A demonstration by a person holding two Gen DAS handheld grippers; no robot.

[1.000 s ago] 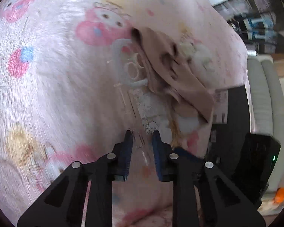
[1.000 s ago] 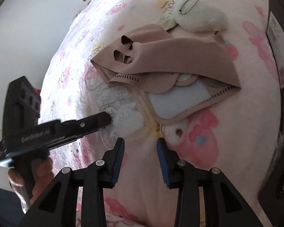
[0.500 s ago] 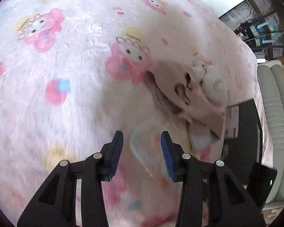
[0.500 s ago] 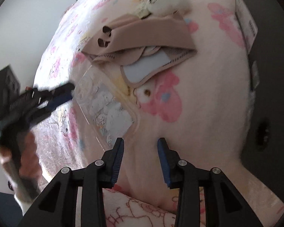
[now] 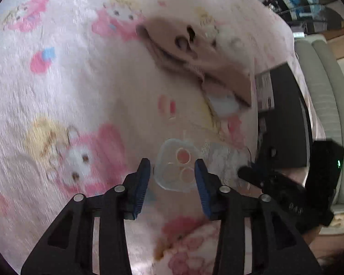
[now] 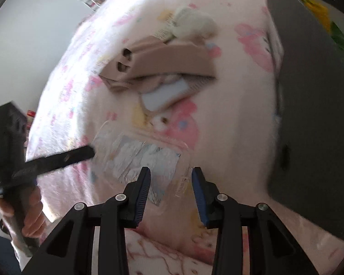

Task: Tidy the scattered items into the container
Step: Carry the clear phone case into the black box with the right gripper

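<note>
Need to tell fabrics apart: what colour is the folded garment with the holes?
Beige-tan folded garment, seen best in the right wrist view.

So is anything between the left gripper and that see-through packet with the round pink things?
Nothing visible blocks it. The left gripper is open right over the clear plastic packet on the pink blanket.

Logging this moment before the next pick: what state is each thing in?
Left tool: open, empty.
Right tool: open, empty.
Clear plastic phone case: flat on pink blanket.
Beige folded garment: lying folded.
White fluffy toy: resting beside garment.
</note>
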